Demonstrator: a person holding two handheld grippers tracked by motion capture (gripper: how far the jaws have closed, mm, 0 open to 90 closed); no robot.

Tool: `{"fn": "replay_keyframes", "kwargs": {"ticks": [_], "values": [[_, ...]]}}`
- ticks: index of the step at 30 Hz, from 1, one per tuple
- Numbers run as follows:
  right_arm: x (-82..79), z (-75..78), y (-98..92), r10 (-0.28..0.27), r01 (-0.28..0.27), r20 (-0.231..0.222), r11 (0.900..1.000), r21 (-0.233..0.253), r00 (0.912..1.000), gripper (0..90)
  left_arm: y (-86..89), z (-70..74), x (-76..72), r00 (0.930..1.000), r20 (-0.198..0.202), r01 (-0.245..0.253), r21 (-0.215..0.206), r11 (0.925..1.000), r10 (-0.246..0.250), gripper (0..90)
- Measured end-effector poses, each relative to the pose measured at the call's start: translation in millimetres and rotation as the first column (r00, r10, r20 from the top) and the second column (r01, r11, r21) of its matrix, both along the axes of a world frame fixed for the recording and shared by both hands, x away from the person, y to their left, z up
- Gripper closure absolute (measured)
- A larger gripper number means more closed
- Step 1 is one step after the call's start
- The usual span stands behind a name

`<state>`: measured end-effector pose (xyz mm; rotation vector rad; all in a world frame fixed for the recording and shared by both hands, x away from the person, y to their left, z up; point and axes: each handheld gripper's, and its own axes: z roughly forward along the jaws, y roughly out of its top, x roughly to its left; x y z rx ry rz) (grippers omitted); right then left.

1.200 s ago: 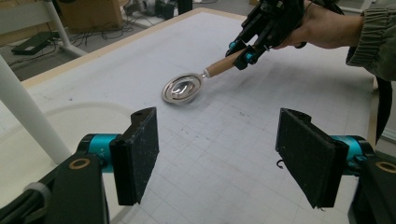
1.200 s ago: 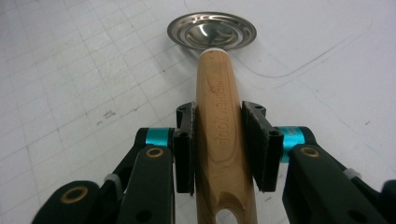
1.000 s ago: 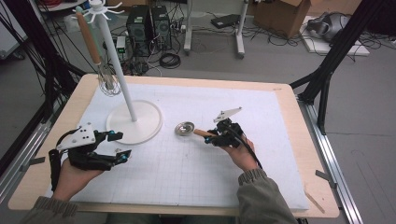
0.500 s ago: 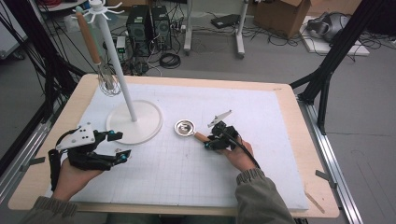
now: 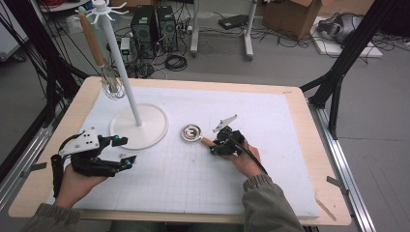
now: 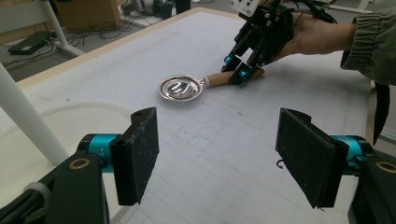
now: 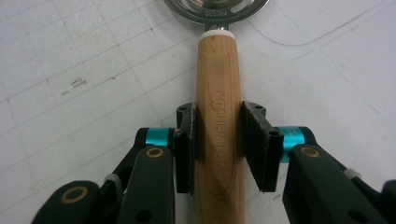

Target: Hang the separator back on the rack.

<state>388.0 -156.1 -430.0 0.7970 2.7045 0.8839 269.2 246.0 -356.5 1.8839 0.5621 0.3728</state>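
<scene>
White gridded matting covers the tabletop [image 5: 290, 159], with cables and computer towers on the floor beyond it. Stamped on the steel rim of the ladle [image 7: 217, 70] is "SUS 304", and burnt into its wooden handle [image 7: 219, 135] are letters that seem to read "KITCHEN", followed by more that I cannot make out.

On the right, the hand-held gripper [image 7: 218, 144] has its two black pads pressed against either side of that handle, roughly at mid-length, jaws narrowed to the handle's width. The ladle lies flat on the mat, its long axis running straight ahead of this hand-held gripper; the bowl [image 5: 191, 132] points away from the wrist, toward the white stand's round base [image 5: 150, 133], and faces up.

On the left, the other hand-held gripper [image 6: 217, 158] hangs above the mat with jaws spread wide and nothing between them. The ladle lies well ahead of it, beyond its open pads. Behind the base, a whisk [image 5: 110, 84] hangs from the stand.
</scene>
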Motion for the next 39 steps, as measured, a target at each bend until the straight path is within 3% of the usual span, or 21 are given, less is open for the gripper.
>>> {"fn": "replay_keyframes", "kwargs": {"ticks": [20,23,26,28,31,39], "values": [[-4.1,9.9,-5.9,0.008,-0.008,0.002,0.997,0.079,1.0,67.3,-2.0,0.5,-0.4,1.0,0.0,0.003,-0.003,1.0,-0.003,30.5],[-3.7,6.4,-3.2,0.017,-0.017,0.0,0.999,0.036,0.9999,70.1,-1.6,1.0,-0.6,1.0,0.004,0.005,-0.003,1.0,-0.005,30.5],[-1.1,3.8,-2.1,0.001,-0.001,0.005,0.999,0.033,1.0,69.9,-0.5,1.4,-0.8,1.0,0.002,0.003,-0.005,1.0,-0.003,30.5],[0.5,2.3,-3.2,-0.009,0.01,-0.023,0.999,0.05,0.9997,69.7,0.0,1.4,-0.6,1.0,0.003,0.004,-0.007,1.0,-0.004,30.5],[2.1,-0.1,-2.2,0.0,0.001,-0.016,1.0,0.026,0.9999,67.1,0.7,1.4,-0.5,1.0,0.002,0.002,-0.003,1.0,-0.002,30.5],[3.9,-2.0,-0.3,-0.007,0.008,-0.017,0.999,0.033,0.9998,66.5,-1.7,1.0,0.2,0.9999,-0.001,0.01,-0.005,0.9999,-0.01,30.4]]}}
